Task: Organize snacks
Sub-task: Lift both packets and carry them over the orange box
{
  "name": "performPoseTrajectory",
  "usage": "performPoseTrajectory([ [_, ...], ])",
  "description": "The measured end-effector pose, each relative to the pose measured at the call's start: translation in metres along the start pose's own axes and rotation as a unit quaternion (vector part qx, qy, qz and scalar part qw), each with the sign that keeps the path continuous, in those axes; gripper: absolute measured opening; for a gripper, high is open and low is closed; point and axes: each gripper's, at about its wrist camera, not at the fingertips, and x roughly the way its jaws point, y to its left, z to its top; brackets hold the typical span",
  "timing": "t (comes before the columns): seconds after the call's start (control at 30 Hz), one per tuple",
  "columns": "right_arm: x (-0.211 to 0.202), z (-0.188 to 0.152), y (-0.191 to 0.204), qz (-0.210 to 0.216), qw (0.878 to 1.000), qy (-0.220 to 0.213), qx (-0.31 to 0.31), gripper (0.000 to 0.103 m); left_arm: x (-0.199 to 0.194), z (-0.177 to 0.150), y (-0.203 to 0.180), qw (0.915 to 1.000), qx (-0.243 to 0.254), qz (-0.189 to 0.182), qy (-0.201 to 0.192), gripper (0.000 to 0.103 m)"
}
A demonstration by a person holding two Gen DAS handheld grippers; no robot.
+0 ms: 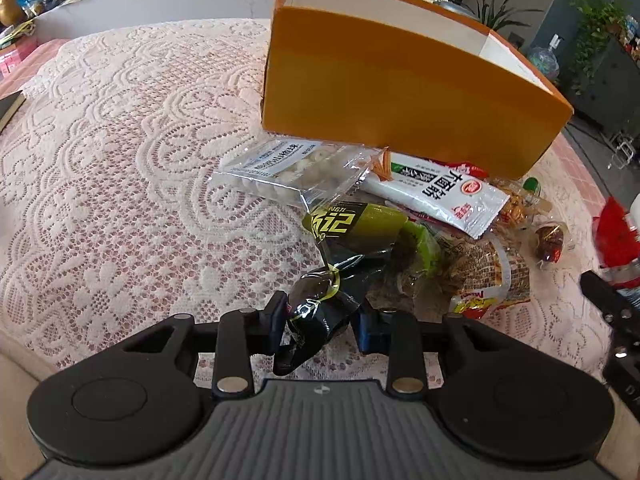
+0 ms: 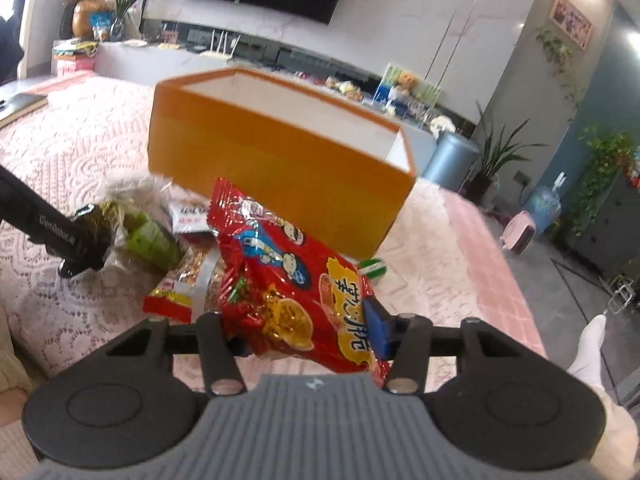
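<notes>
My left gripper is shut on the end of a black and green snack packet, low over the lace cloth. My right gripper is shut on a red snack bag and holds it up in front of the open orange box. The box stands behind a pile of snacks: a clear bag of white pieces, a white packet and a noodle packet. The right gripper shows at the right edge of the left wrist view.
The lace tablecloth covers the table to the left. A small wrapped sweet and a green and white item lie right of the pile. The table's right edge drops to the floor. A dark object lies at the far left.
</notes>
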Motion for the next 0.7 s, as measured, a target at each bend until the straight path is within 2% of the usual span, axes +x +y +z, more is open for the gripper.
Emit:
performPoseTrajectory([
  [0.33,-0.028,0.007,-0.016,-0.026,0.999,-0.048,0.005,0.045,-0.029,-0.006,0.002,0.999,0.002,-0.01,-0.044,0.037],
  [0.53,-0.04,0.015,-0.025,-0.017,0.998,-0.064,0.022,0.045,-0.05,-0.008,-0.003,0.998,0.006,-0.03,-0.056,0.037],
  [0.7,-0.047,0.028,-0.033,-0.003,0.996,-0.078,0.034,0.045,-0.075,0.0,-0.008,0.9953,0.011,-0.038,-0.089,0.037],
])
